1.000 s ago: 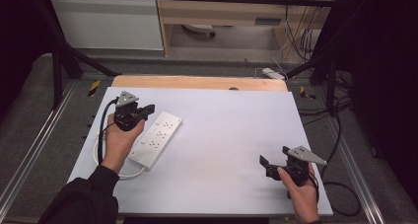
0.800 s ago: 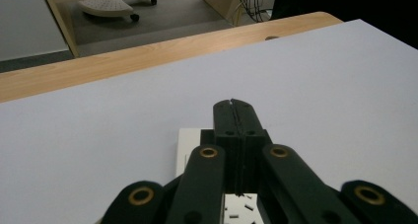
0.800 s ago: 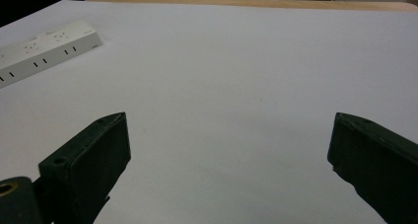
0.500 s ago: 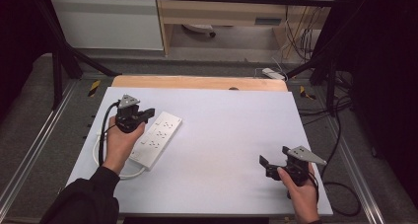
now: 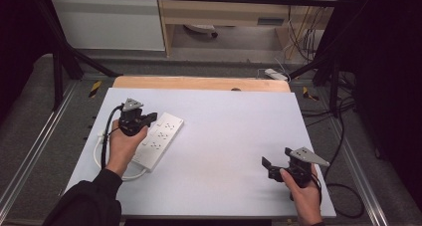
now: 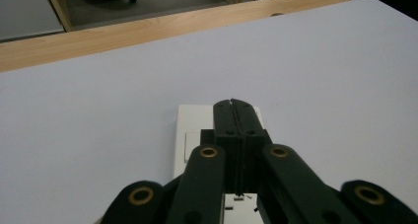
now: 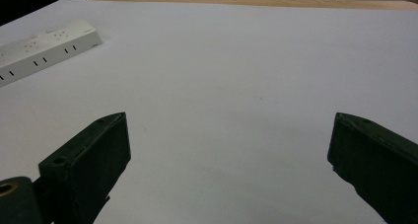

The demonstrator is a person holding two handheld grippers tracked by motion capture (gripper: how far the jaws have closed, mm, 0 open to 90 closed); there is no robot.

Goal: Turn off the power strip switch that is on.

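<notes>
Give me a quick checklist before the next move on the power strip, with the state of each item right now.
1. Left gripper over the power strip: ok.
2. Left jaws shut, nothing between them: ok.
3. Left jaws touching the strip: cannot tell.
4. Right gripper open and apart from the strip: ok.
5. Strip flat on the white table: ok.
6. Strip's cord looped at the table's left edge, under the left hand: ok.

Lighting: even overhead light on the matte white table top [image 5: 234, 131], dim surroundings left and right, soft shadows, mild blur on near black jaws.
</notes>
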